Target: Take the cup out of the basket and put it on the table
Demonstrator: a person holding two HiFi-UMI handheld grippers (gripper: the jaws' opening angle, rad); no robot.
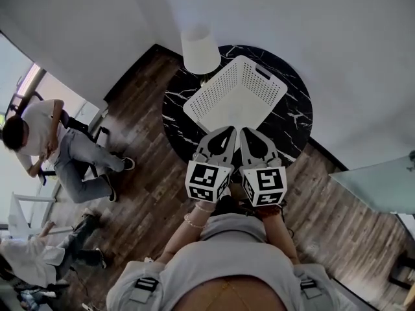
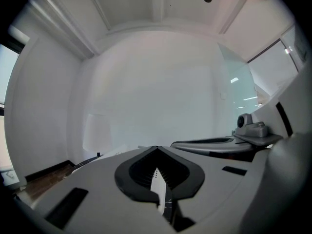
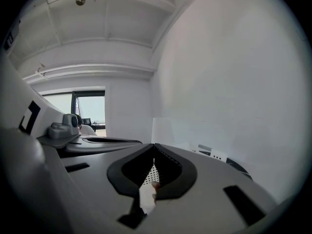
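So far, nothing of the task looked done, as best we could judge. We held both grippers side by side at the near edge of the round black table (image 1: pixel 292 118), in the lower middle of the head view, and neither carried anything. The left gripper (image 1: pixel 229 130) had its jaws pressed together, tips meeting, with only a thin sliver open further back. The right gripper (image 1: pixel 244 131) was the same, and through its sliver we saw a bit of perforated white.

The white perforated basket (image 1: pixel 237 92) sat at the centre of the frame, just beyond both sets of jaw tips; whether they touched it we could not tell. We saw no cup in any view, so if it was in the basket, the basket's wall hid it. A white lampshade (image 1: pixel 200 49) stood at the upper left of the table. By our reckoning the whole job remained: spread the jaws, reach in, pinch the cup, lift it out and set it on bare table.
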